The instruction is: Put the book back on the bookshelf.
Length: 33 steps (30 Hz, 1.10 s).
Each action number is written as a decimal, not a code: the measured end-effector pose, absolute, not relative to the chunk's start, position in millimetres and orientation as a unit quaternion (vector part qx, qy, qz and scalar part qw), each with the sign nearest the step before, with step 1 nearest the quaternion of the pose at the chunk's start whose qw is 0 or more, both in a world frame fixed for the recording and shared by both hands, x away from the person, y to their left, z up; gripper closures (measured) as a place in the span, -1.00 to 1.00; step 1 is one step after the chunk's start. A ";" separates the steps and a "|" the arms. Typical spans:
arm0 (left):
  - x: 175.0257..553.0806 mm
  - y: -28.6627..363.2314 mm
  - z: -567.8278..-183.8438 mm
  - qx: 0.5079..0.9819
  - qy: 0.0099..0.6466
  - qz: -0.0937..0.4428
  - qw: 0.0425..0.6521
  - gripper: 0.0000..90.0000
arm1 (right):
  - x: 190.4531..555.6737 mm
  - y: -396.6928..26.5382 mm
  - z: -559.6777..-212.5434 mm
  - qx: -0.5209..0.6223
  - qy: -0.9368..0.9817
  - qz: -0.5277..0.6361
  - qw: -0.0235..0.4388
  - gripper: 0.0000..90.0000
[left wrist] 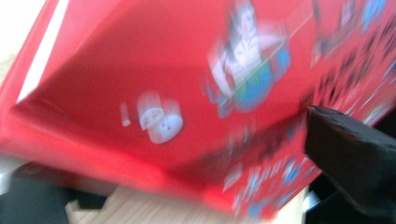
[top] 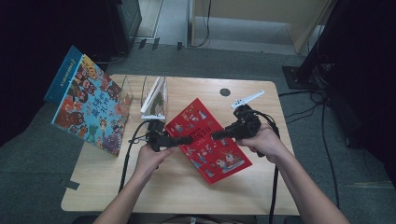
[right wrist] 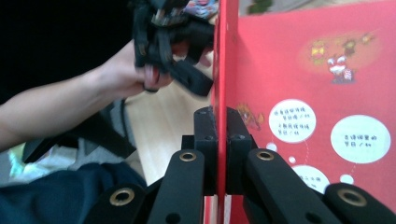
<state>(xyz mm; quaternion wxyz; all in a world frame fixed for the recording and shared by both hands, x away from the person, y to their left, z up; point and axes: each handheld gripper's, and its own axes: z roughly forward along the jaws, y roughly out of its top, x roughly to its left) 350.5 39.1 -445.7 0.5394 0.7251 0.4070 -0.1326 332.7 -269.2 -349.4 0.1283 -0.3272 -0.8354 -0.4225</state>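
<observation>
Red card covers the book that lies tilted over the middle of the wooden surface in the high view, with the left gripper at its left edge and the right gripper at its upper right edge; a clear divider rack with a thin white book stands behind, and a large colourful picture book leans at the far left. In the left gripper view the red cover is close and blurred, and one dark finger shows at the right, clear of it, so these fingers stand wide and hold nothing; if the left gripper pulls away carelessly it could knock the cover and twist it. In the right gripper view the fingers are clamped narrow on the thin edge of the book, which stands edge-on between them, while the other gripper hovers just beyond. With one pinch at one edge carrying the book, it could pivot, sag or slide out, and swinging it toward the rack might strike the white book or the divider.
</observation>
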 end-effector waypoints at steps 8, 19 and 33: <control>351.8 68.4 -419.7 0.729 0.393 -0.117 0.549 0.00 | 340.8 -271.2 -378.6 -0.298 -0.845 -0.420 0.143 0.88; 346.1 65.7 -396.2 0.780 0.349 -0.101 0.510 0.63 | 354.9 -264.1 -411.4 -0.343 -0.853 -0.390 0.040 -0.05; 348.3 59.4 -373.7 0.821 0.356 -0.108 0.434 0.73 | 354.4 -264.5 -435.7 -0.359 -0.835 -0.418 -0.006 -0.07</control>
